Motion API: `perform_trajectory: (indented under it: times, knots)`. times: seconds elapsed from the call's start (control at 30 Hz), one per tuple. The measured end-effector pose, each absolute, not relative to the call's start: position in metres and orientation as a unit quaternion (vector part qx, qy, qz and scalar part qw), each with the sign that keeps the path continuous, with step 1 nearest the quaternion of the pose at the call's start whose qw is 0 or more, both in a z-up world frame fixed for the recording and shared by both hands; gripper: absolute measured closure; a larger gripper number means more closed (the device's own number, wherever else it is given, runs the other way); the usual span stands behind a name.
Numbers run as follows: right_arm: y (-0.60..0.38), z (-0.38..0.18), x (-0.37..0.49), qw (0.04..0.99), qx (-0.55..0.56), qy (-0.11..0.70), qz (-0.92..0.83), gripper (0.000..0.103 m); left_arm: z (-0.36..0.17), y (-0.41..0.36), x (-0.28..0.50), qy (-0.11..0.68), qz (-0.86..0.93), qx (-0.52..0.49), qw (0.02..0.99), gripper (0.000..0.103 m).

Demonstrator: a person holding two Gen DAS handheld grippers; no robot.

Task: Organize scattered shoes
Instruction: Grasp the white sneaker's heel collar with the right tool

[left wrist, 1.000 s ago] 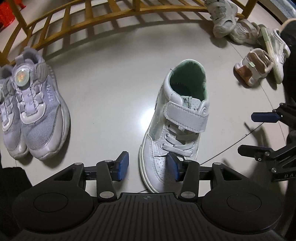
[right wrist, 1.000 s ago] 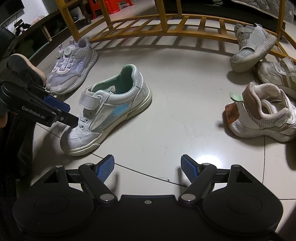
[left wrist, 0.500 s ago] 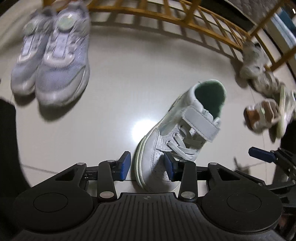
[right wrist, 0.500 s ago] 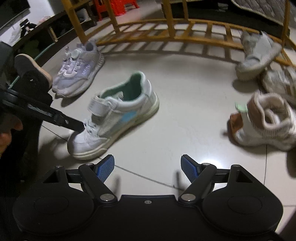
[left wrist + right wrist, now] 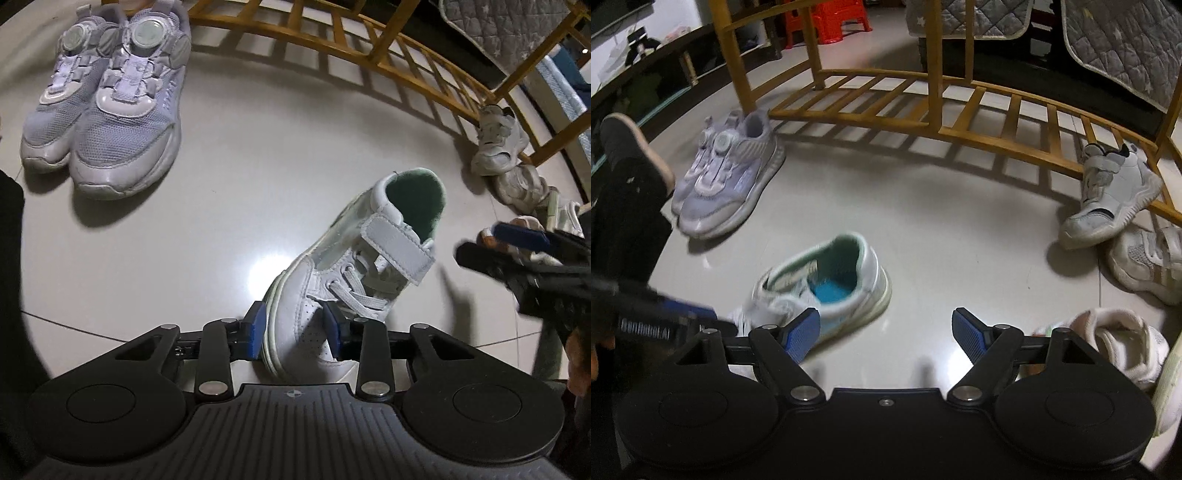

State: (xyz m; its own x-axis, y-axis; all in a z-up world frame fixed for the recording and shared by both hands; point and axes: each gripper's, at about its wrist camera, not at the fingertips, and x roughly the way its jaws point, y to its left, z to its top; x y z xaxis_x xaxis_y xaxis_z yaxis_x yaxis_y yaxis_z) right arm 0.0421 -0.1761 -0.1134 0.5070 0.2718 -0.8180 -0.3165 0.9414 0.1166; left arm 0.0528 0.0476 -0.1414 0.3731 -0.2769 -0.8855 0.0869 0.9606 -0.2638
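Floor (image 5: pixel 923 229): most shoes lay loose on it, so the job looked only just begun.
Wooden rack (image 5: pixel 960 92): it stood along the far edge of the floor with no shoes on its slats.
Purple pair (image 5: pixel 107 99): these two sat neatly side by side near the rack's left end; this part looked done.
Shoe pile (image 5: pixel 1115 236): several pale shoes lay jumbled at the floor's right edge, still to sort.
White shoe (image 5: pixel 354 269): it sat mid-floor, toe between the left fingers.
Left gripper (image 5: pixel 295 326): it pointed steeply down, fingers closing on the toe, pads touching both sides.
Right gripper (image 5: pixel 886 330): it hung tilted down, fingers wide apart, holding nothing.
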Motion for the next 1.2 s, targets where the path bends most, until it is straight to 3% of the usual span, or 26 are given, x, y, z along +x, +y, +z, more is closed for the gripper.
perform_trajectory:
  times: [0.4, 0.53, 0.63, 0.73, 0.8, 0.83, 0.93, 1.2]
  knots:
    - [-0.157, -0.111, 0.07, 0.878, -0.029, 0.454, 0.147, 0.022, -0.144, 0.044, 0.044, 0.529, -0.135, -0.072, 0.835, 0.064]
    - [-0.146, -0.118, 0.085, 0.87, -0.037, 0.466, 0.156, 0.035, -0.147, 0.051, 0.041, 0.521, -0.14, -0.094, 0.837, 0.064]
    - [-0.139, -0.122, 0.095, 0.866, -0.028, 0.473, 0.16, 0.039, -0.147, 0.054, 0.039, 0.518, -0.141, -0.102, 0.838, 0.062]
    - [-0.129, -0.125, 0.104, 0.865, -0.041, 0.472, 0.167, 0.041, -0.148, 0.054, 0.039, 0.517, -0.14, -0.108, 0.838, 0.05]
    - [-0.127, -0.124, 0.108, 0.862, -0.034, 0.475, 0.172, 0.043, -0.149, 0.054, 0.039, 0.518, -0.142, -0.111, 0.836, 0.05]
    - [-0.128, -0.122, 0.108, 0.863, -0.029, 0.473, 0.173, 0.049, -0.149, 0.053, 0.039, 0.518, -0.142, -0.107, 0.837, 0.05]
    - [-0.136, -0.111, 0.107, 0.873, 0.006, 0.457, 0.171, 0.05, -0.149, 0.051, 0.038, 0.515, -0.143, -0.1, 0.839, 0.05]
    - [-0.133, -0.118, 0.085, 0.852, -0.071, 0.477, 0.202, 0.05, -0.15, 0.049, 0.039, 0.51, -0.138, -0.097, 0.844, 0.05]
